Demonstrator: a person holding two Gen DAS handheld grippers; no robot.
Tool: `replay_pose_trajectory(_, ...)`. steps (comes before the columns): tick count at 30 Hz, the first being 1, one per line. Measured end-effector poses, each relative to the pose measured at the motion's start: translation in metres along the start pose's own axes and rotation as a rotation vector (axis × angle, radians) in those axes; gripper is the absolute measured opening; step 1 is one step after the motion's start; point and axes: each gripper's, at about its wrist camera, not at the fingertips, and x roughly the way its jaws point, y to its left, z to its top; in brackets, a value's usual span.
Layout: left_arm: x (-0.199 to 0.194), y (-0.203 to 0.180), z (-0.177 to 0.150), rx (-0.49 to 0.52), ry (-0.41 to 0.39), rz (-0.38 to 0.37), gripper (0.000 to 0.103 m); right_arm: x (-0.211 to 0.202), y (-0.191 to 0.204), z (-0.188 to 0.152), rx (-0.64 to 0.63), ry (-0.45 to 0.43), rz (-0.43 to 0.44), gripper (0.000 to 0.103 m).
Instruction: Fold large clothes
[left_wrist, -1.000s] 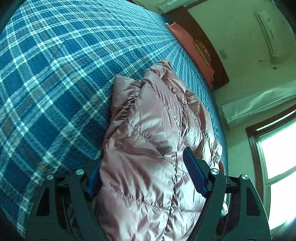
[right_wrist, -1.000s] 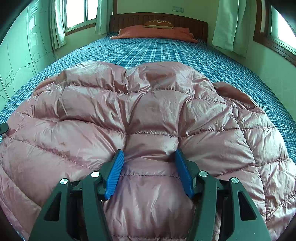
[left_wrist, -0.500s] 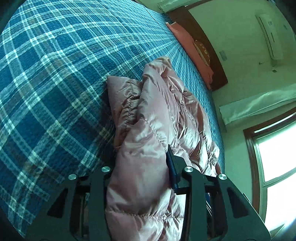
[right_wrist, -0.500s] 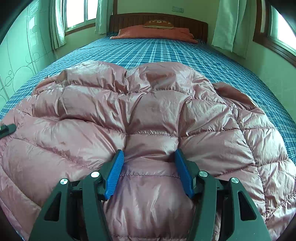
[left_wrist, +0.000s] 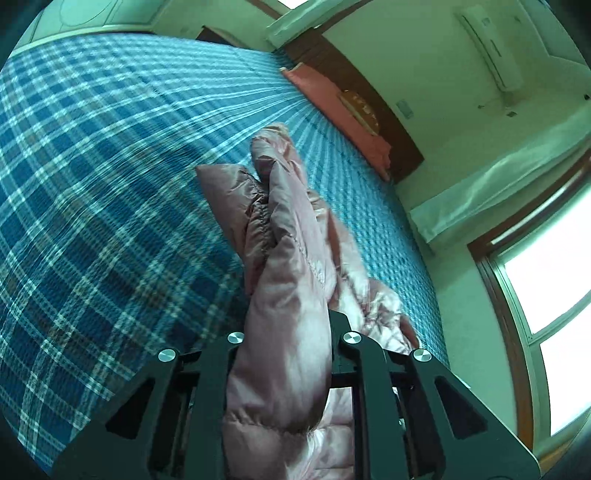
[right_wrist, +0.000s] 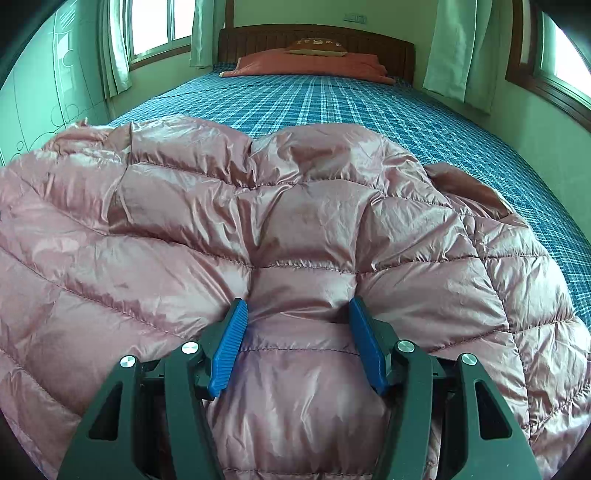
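Across bed (right_wrist: 369, 103), pink puffer jacket (right_wrist: 295, 221) fills 6 o'clock half. Left gripper (left_wrist: 284, 332) just closed, clamped on edge fold; right gripper (right_wrist: 297, 317) half-spread, pads dug into quilting. Advice: lift edge high, carry toward 3 o'clock, right pins body.

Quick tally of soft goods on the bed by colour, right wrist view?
Pink: 1, jacket
Orange: 1, pillow
Brown: 1, cushion on the pillow
Blue plaid: 1, sheet
Total: 4
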Motion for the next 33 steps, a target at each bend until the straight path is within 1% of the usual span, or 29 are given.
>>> replay_pose_trajectory(3,-0.004,-0.028,-0.003,0.051,0.003,-0.006,0.016,-0.009,-0.007,0.004,0.018,-0.003,0.017,0.057)
replay_pose_trajectory(6,-0.006,-0.060,-0.010,0.119,0.005,-0.005,0.015,-0.027,-0.022,0.008,0.023,-0.033,0.019,0.057)
replay_pose_trajectory(9,-0.005,-0.091,-0.020,0.180,0.011,-0.022,0.015,-0.046,-0.048,0.011,0.038,-0.049,0.021,0.057)
replay_pose_trajectory(14,0.012,-0.145,-0.042,0.276,0.051,-0.047,0.015,-0.075,-0.105,0.008,0.069,-0.083,-0.034,0.057)
replay_pose_trajectory(16,0.023,-0.168,-0.055,0.320,0.070,-0.050,0.015,-0.082,-0.125,0.002,0.090,-0.085,-0.056,0.057)
replay_pose_trajectory(19,0.036,-0.191,-0.073,0.366,0.101,-0.049,0.015,-0.089,-0.164,-0.007,0.131,-0.082,-0.092,0.057)
replay_pose_trajectory(21,0.055,-0.209,-0.090,0.395,0.131,-0.041,0.015,-0.092,-0.183,-0.016,0.149,-0.075,-0.115,0.057)
replay_pose_trajectory(26,0.108,-0.227,-0.133,0.437,0.218,0.015,0.014,-0.095,-0.220,-0.047,0.214,-0.048,-0.151,0.057)
replay_pose_trajectory(30,0.147,-0.223,-0.166,0.435,0.291,0.066,0.014,-0.092,-0.243,-0.065,0.259,-0.017,-0.165,0.057)
replay_pose_trajectory(33,0.165,-0.219,-0.183,0.441,0.314,0.090,0.014,-0.088,-0.257,-0.073,0.290,-0.002,-0.171,0.057)
